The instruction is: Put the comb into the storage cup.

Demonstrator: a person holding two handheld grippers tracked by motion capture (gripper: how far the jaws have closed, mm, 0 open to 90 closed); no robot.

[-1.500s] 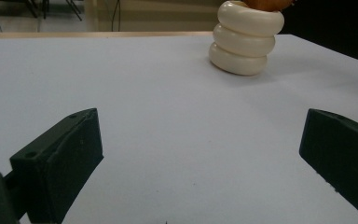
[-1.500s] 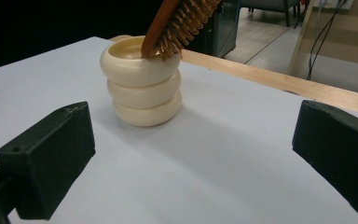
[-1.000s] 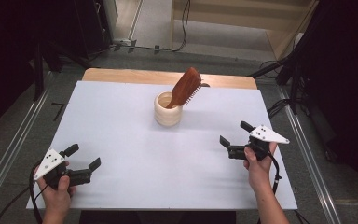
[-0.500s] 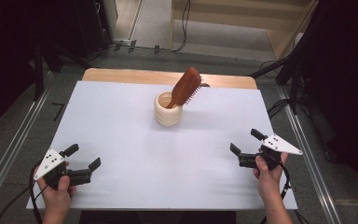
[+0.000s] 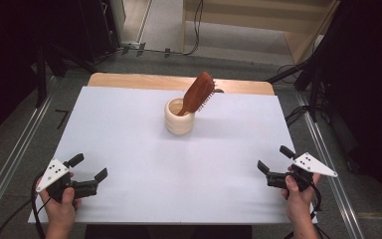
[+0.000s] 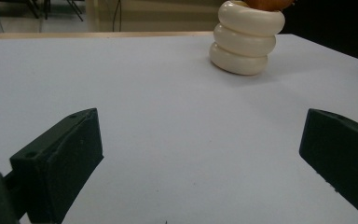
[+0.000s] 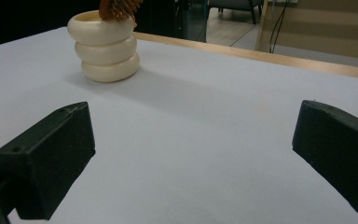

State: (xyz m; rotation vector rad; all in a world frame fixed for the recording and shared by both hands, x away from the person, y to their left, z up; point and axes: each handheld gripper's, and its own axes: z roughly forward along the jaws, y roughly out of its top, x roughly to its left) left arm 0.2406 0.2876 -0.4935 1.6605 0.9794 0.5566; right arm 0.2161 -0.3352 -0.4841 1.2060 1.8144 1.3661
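High view: left hand-held gripper [image 5: 88, 167] and right hand-held gripper [image 5: 275, 159] gape empty; hairbrush [image 5: 197, 93] unlabelled.

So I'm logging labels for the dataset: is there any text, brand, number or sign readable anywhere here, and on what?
None: no readable text anywhere.
The cream ringed holder, the wooden hairbrush in it and the white table cover are plain.
The grey plates on the left gripper and right gripper carry only small dark dots, no writing.
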